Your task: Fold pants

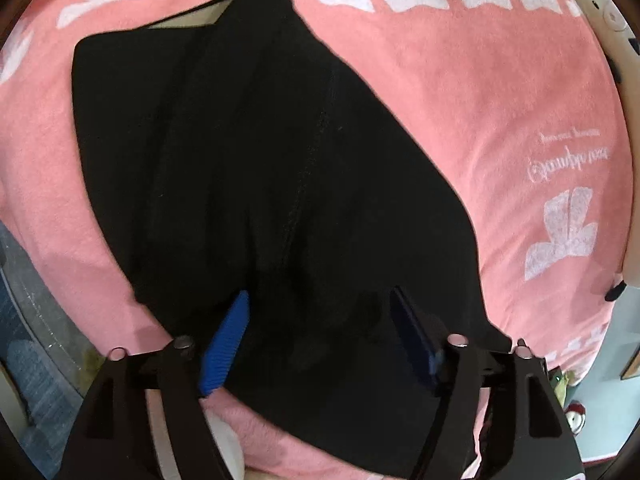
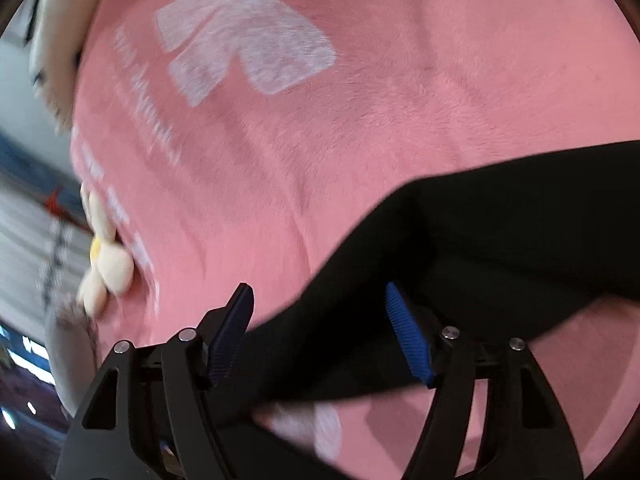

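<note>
While the black stretch-fabric pants [image 1: 256,152] are spread over the pink plush blanket with white flower prints [image 1: 460,92], only part of the folding can be judged as done. From the left wrist view the garment appears to be laid with one leg over the other, its waistband at the far end with a pale lining showing, and its nearer part bunched toward the camera. The left hand-held gripper [image 1: 320,332] is seen with its blue ribbed pads spread wide and black cloth lying between them; no pinch is made. The right hand-held gripper [image 2: 320,330] is likewise splayed, with a raised, curled edge of the pants [image 2: 500,216] passing between its pads, unclamped. A cream plush flower [image 2: 106,264] is seen at the blanket's edge, well apart from the garment. The crosswise folds are judged to remain: the near end has yet to be gripped and carried toward the waistband.
</note>
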The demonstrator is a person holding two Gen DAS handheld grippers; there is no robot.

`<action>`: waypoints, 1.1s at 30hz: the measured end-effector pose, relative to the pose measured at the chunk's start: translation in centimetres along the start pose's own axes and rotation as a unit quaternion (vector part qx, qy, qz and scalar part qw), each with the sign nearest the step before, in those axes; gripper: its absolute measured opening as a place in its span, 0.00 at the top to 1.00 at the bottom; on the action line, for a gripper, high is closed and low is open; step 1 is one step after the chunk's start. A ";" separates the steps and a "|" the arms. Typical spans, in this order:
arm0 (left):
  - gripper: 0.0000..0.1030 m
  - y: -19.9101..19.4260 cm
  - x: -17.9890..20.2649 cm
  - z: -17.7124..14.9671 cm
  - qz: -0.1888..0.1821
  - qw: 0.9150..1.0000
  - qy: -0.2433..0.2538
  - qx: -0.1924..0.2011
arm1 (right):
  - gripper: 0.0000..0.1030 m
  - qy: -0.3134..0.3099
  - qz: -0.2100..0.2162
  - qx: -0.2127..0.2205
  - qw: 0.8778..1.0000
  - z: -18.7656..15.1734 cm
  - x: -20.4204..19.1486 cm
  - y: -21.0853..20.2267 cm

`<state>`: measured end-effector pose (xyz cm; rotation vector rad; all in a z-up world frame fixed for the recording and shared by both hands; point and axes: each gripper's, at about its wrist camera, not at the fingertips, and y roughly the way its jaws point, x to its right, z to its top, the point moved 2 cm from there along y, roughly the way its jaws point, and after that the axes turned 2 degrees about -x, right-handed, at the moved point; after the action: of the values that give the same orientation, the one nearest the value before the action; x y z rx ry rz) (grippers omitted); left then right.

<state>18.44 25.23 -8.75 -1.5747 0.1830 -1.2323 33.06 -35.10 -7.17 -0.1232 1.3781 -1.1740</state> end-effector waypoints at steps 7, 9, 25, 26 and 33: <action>0.78 0.0 -0.7 4.1 0.001 0.999 0.016 0.041 | 0.94 -0.122 -0.027 0.086 0.988 -2.5 -4.8 -7.3; 0.97 -0.7 -1.2 5.3 -0.013 0.999 0.029 0.033 | 0.94 -0.179 -0.046 0.096 0.978 -6.1 -6.8 -11.5; 0.18 -3.2 -3.6 -1.1 -0.084 0.996 -0.038 -0.002 | 0.48 -0.078 -0.147 0.085 0.982 -19.5 2.3 -20.5; 0.18 -1.6 -3.0 -1.2 -0.090 0.995 -0.050 -0.017 | 0.48 -0.071 -0.153 0.093 0.981 -19.3 2.7 -21.2; 0.46 1.5 -2.7 -0.2 -0.079 0.993 -0.089 0.007 | 0.40 -0.034 -0.172 0.120 0.977 -14.2 5.7 -22.3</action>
<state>17.79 26.30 -11.61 -1.7030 -0.0670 -1.2026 7.91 -41.84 0.05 -0.2353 1.1719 -1.6012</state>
